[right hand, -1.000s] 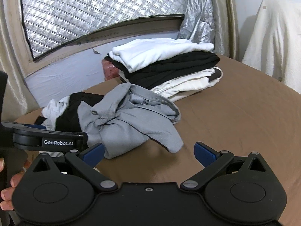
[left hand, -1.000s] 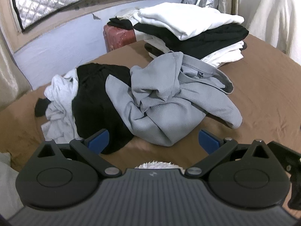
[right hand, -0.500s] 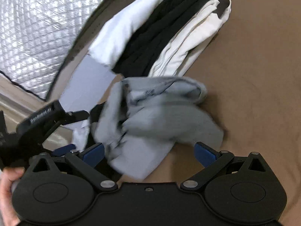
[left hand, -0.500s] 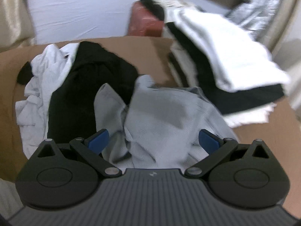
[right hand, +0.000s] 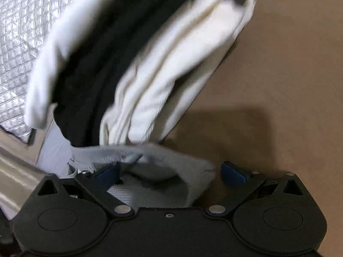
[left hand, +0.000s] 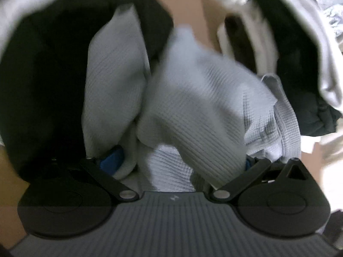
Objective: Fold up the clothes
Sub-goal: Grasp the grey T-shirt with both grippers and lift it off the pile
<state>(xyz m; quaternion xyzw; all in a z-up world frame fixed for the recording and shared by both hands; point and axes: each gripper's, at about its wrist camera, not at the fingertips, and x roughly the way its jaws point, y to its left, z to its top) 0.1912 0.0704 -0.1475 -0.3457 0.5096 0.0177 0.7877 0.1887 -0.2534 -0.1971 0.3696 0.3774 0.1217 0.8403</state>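
Dropped into the grey shirt [left hand: 193,107] from above: left gripper [left hand: 182,162] spread wide, right gripper [right hand: 169,173] closing around its collar, nothing pinched yet, ready for lifting.

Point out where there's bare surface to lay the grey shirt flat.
Free: the brown surface right of the folded stack, running toward the right gripper, whose jaws are closing over the grey shirt. Crowded: around the left gripper, black garment left, stack right.
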